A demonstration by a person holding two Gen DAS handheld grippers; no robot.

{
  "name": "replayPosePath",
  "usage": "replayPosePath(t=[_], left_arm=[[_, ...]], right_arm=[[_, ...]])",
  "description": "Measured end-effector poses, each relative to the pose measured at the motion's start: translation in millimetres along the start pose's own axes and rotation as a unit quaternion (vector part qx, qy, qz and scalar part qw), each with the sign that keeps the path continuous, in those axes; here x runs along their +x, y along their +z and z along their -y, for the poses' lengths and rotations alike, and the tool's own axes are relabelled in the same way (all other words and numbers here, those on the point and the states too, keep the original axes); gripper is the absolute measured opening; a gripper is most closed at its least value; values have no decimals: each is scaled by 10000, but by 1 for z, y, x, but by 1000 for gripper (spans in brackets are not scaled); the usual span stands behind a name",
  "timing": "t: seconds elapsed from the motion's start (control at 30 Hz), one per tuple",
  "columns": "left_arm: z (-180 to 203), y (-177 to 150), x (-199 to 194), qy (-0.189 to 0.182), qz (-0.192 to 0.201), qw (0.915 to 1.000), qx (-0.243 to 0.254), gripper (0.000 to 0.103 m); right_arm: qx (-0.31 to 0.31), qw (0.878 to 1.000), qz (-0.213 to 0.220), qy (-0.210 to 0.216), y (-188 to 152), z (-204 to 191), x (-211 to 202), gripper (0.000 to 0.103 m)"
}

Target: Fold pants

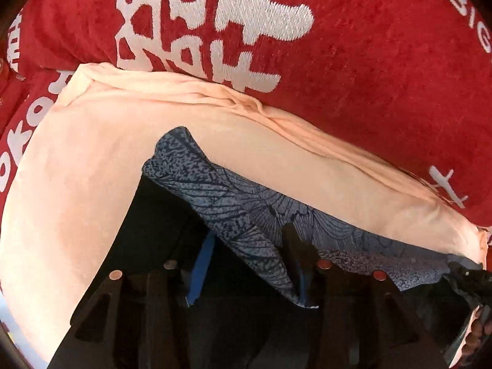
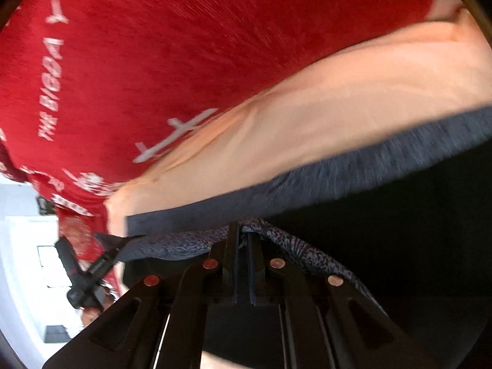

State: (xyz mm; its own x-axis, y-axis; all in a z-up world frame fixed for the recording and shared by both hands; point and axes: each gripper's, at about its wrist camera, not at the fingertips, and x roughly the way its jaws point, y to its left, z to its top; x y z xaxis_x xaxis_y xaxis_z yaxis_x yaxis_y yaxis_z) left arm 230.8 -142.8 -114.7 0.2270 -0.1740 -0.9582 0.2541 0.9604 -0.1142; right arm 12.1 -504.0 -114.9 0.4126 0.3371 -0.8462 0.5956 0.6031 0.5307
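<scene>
Blanket (image 1: 369, 77), red with white lettering, across left edge and whole top of left wrist view. Below it a peach cloth (image 1: 92, 169), running from lower left up and over to right edge, rumpled into a ridge along the border with the red. On top of the peach cloth: pants (image 1: 221, 190), blue-grey with a dark speckle and fan print, one corner poking up at centre, rest trailing down to right.

Left gripper (image 1: 249, 236) pointing steeply down at that corner. Jaws apart: blue-padded finger (image 1: 200, 270) bare and clear of the fabric, other finger touching the draped cloth, print hanging over it. No pinch visible.

Right wrist view, blurred: bright room at far left, then the left gripper seen small at lower left with pants fabric stretched toward it. Red blanket filling upper left and centre, peach cloth as a diagonal band rising to right, pants as a blue-grey strip under it. Right gripper (image 2: 243, 230) at bottom centre, fingers pressed together, clamped on a fold of the pants, fabric bunched at the tips and draping off to both sides. Dark area at far right, unreadable.
</scene>
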Motion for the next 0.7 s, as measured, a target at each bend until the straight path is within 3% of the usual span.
replayPosePath(t=[0.13,0.17,0.2,0.27,0.3,0.43,0.57,0.6,0.7], left_arm=[[-7,2,-32,-21,123,9999,10,53],[-12,1,-50,107,295,9995,57,71],[-15,0,-61,182,443,9988,53,82],[-20,-4,-79,264,605,9978,100,82],[-20,-6,-80,250,534,9981,168,82],[1,-21,-43,506,125,9968,608,82],[19,-35,0,930,-120,9930,713,86],[20,-37,3,989,32,9925,716,94],[26,-39,2,1168,-8,9898,811,94]], right_arm=[[108,9996,-211,-165,12,9,18,7],[182,9994,-232,-169,14,10,17,9],[210,9993,-245,-182,14,7,12,11],[12,9997,-148,-201,9,-5,-4,36],[-180,9996,-6,-201,5,-14,-17,39],[-806,9967,43,116,-11,-47,-36,40],[-1244,9912,-447,-123,-14,-59,14,40],[-1249,9905,-548,-180,-13,-59,29,40],[-1193,9902,-563,-448,-1,-50,58,33]])
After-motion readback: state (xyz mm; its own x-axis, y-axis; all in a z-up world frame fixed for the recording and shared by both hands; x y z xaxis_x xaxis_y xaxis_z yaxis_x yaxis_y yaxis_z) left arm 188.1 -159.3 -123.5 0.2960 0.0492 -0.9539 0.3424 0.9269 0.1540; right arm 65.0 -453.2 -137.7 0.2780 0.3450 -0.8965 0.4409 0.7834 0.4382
